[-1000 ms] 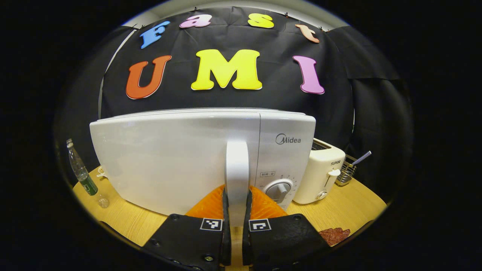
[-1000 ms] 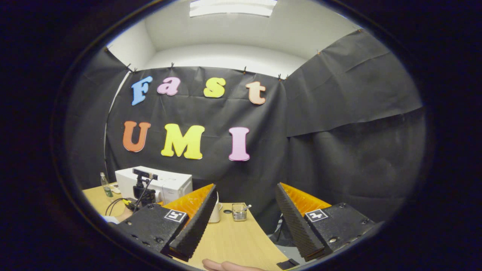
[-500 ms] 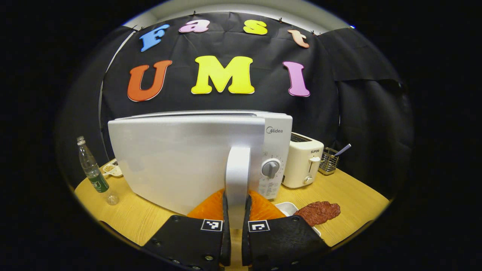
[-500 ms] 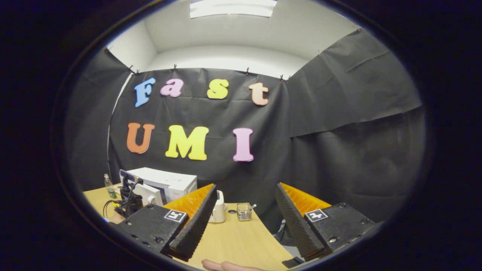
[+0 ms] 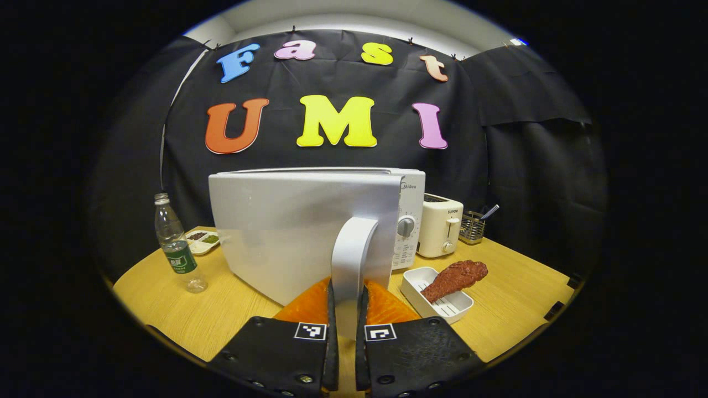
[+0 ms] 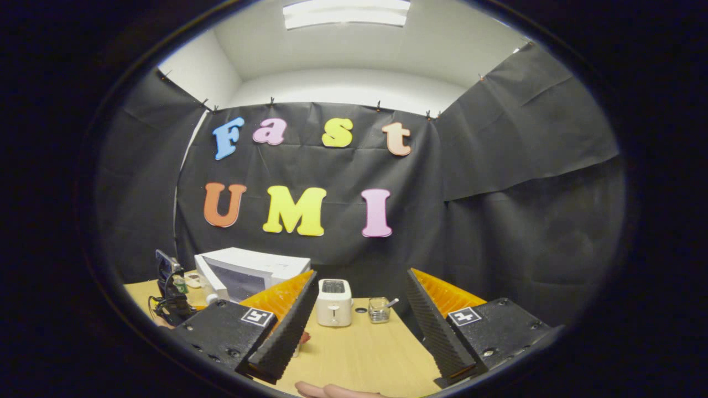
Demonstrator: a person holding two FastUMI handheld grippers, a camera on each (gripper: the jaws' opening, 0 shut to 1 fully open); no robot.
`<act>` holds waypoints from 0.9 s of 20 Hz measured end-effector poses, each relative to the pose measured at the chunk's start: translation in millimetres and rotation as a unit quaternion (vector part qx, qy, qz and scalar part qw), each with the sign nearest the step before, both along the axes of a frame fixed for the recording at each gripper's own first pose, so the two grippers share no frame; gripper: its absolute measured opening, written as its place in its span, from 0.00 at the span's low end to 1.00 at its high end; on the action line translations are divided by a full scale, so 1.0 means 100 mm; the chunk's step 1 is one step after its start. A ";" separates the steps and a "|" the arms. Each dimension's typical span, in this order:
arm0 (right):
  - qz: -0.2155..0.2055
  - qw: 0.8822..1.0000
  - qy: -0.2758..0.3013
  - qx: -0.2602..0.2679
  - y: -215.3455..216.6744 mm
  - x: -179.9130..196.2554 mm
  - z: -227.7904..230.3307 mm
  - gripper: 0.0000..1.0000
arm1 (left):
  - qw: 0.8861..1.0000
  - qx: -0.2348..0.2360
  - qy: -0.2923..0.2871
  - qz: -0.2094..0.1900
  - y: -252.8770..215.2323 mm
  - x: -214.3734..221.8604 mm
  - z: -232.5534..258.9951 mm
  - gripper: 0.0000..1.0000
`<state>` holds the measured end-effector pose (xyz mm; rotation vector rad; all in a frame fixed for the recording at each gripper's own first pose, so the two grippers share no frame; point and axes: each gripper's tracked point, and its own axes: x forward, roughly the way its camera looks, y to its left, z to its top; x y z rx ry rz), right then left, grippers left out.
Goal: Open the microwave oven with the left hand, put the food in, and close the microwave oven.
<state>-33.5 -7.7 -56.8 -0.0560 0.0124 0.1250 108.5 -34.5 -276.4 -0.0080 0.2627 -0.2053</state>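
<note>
Clamped on the door handle (image 5: 350, 251), the left gripper (image 5: 344, 337) had both fingers pressed against the handle's sides. Apart and holding nothing, the right gripper (image 6: 358, 326) hung above the table's near edge with its jaws wide.

Black cloth (image 5: 520, 166) walled the booth on all sides, under a white ceiling with a strip light (image 6: 346, 13). A round wooden table (image 5: 520, 298) carried everything. On it stood the microwave (image 5: 412, 193), its door (image 5: 287, 226) swung partly out toward the left gripper view. Right of the microwave stood a toaster (image 5: 440, 232), then a wire basket (image 5: 472, 226). Left of the door stood a bottle (image 5: 176, 251), with a small divided dish (image 5: 202, 240) behind it. The food (image 5: 454, 278), a reddish-brown piece, lay in a white tray (image 5: 420, 296) on the table in front of the microwave's dial, outside the oven.
</note>
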 end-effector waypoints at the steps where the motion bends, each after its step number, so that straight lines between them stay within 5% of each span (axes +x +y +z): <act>1: 0.002 1.000 -0.001 -0.001 0.03 -0.01 0.00 0.99 | 1.000 -0.003 0.004 0.005 0.09 -0.08 -0.02 0.11; 4: -0.006 1.000 -0.017 -0.014 0.05 -0.03 -0.01 0.99 | 0.999 0.003 -0.014 0.028 0.45 -0.32 0.02 0.12; 8: 0.011 0.999 -0.023 -0.024 0.20 -0.13 -0.11 0.99 | 0.998 0.002 -0.001 0.060 1.00 -0.81 -0.04 0.30; 10: 0.023 0.999 -0.024 -0.023 0.29 -0.15 -0.13 0.99 | 0.997 -0.015 -0.011 0.081 1.31 -1.11 0.10 0.64; 11: 0.027 0.999 -0.022 -0.024 0.34 -0.15 -0.15 0.99 | 0.996 -0.026 -0.007 0.081 1.36 -1.19 0.11 0.96; 18: 0.045 0.999 0.008 -0.027 0.61 -0.11 -0.32 0.94 | 0.993 -0.020 -0.018 0.117 1.75 -1.61 0.44 0.93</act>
